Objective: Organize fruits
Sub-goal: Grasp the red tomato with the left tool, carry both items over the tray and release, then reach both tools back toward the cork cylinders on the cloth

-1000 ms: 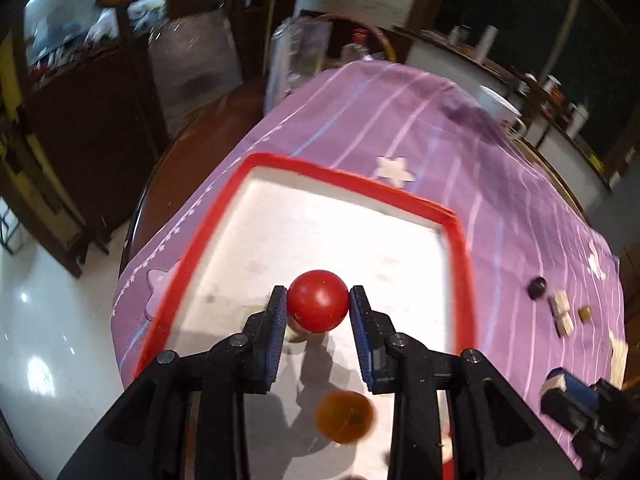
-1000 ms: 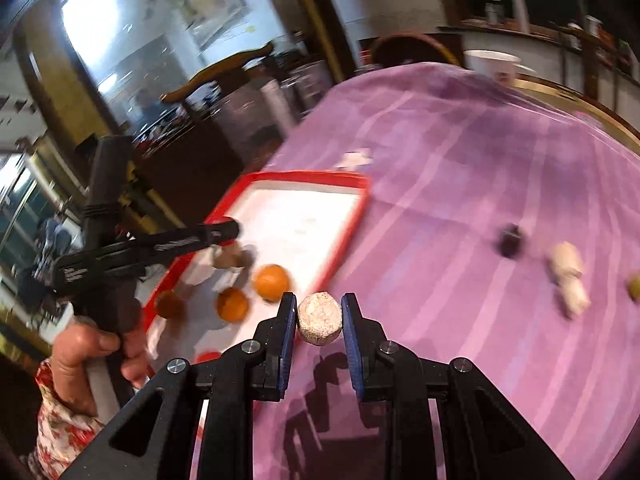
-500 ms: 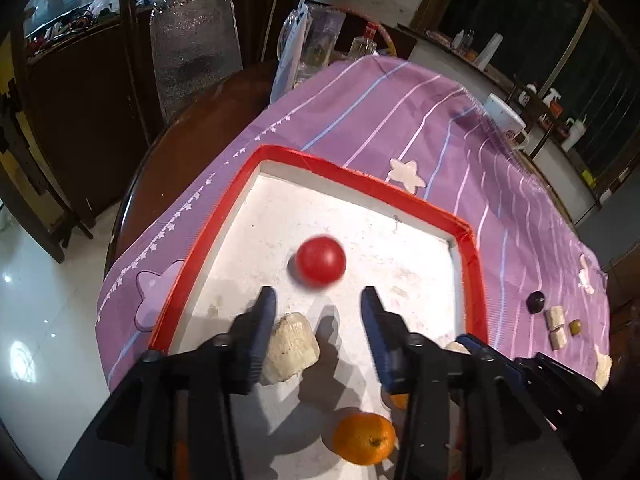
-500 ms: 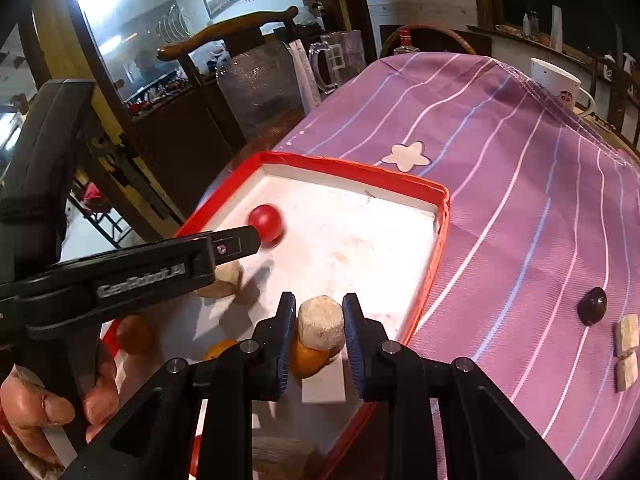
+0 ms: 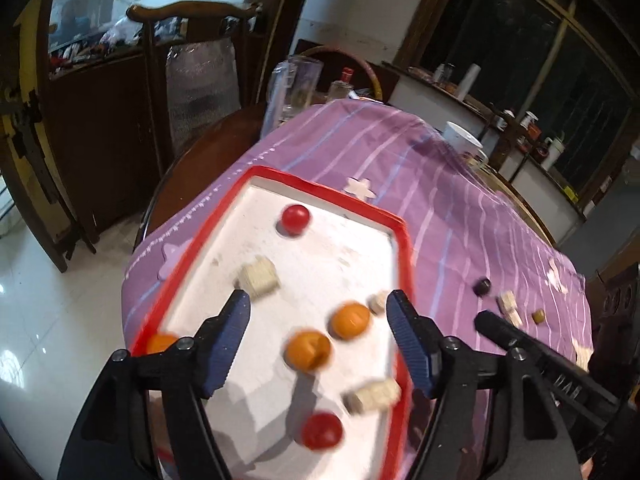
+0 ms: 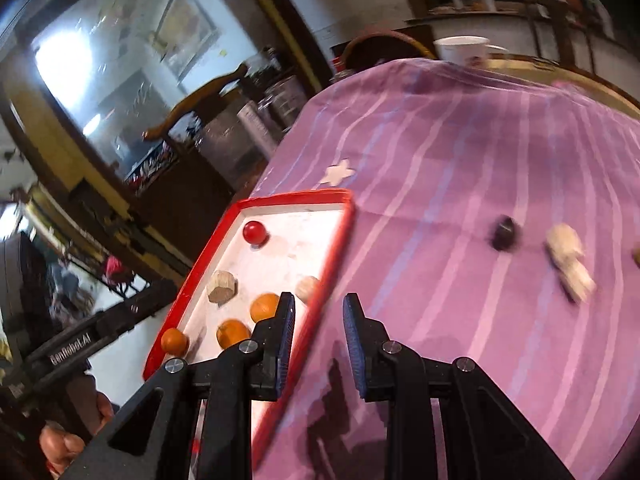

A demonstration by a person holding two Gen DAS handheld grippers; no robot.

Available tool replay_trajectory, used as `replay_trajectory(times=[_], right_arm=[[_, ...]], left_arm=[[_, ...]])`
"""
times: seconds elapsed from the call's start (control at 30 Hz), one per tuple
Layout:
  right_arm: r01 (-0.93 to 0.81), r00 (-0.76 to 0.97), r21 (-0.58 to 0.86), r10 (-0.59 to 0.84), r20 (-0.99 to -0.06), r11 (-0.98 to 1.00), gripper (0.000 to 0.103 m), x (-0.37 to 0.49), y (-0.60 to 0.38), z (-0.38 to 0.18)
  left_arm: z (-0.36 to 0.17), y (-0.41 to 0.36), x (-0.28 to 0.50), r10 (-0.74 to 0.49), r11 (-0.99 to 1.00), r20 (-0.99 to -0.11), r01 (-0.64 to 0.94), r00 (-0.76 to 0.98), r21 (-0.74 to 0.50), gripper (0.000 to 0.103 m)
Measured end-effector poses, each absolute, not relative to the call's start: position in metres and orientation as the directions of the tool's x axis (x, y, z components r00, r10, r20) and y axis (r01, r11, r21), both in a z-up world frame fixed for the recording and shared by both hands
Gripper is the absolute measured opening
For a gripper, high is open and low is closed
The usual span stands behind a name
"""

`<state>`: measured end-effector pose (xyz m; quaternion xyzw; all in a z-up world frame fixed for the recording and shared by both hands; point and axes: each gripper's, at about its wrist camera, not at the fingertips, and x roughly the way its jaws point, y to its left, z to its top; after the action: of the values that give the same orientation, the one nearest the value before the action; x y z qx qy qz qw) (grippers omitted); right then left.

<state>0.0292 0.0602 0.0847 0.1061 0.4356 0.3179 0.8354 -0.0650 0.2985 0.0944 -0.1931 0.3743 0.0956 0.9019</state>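
Note:
A red-rimmed white tray (image 5: 404, 240) (image 6: 336, 240) on the purple cloth holds two red fruits (image 5: 295, 218) (image 5: 322, 431), several oranges (image 5: 308, 350) (image 6: 264, 306) and pale chunks (image 5: 259, 276) (image 6: 221, 286). A small pale piece (image 6: 307, 287) lies by the tray's right rim. My left gripper (image 5: 318, 336) is open and empty above the tray. My right gripper (image 6: 319, 334) is open and empty over the tray's right rim. A dark fruit (image 6: 503, 232) (image 5: 481, 286) and pale pieces (image 6: 570, 262) (image 5: 508, 306) lie on the cloth to the right.
A white cup (image 5: 462, 142) (image 6: 464, 48) stands at the far table edge. A glass jug (image 5: 294, 88) and bottles stand at the back. A wooden chair (image 5: 192, 60) stands beyond the table's left side. A small olive piece (image 5: 539, 315) lies on the cloth.
My left gripper let go of the red fruit, opened wide and pulled back above the tray. My right gripper released its pale piece into the tray, opened and drew back to the right.

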Motion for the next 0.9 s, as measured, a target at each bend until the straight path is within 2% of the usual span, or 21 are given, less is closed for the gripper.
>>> replay_trajectory(times=[0.1,0.43,0.73,0.9], right_arm=[[-0.385,0.478,0.458,0.597,-0.644,0.801,0.028,0.008,0.023,0.090],[-0.196,0.575,0.493,0.507,-0.642,0.848,0.031,-0.027,-0.081,0.079],[-0.179,0.582,0.487,0.491,-0.648,0.855,0.032,-0.033,-0.096,0.075],[-0.179,0.573,0.484,0.491,-0.656,0.857,0.032,-0.033,-0.096,0.071]], left_arm=[[0.093,0.264,-0.083,0.042,0.926,-0.700,-0.290,0.713,-0.240,0.073],[0.085,0.164,-0.091,0.098,0.979,-0.704,-0.195,0.703,-0.059,0.074],[0.085,0.115,-0.100,0.183,0.983,-0.677,-0.143,0.713,0.115,0.074],[0.084,0.108,-0.101,0.189,0.982,-0.677,-0.135,0.711,0.132,0.074]])
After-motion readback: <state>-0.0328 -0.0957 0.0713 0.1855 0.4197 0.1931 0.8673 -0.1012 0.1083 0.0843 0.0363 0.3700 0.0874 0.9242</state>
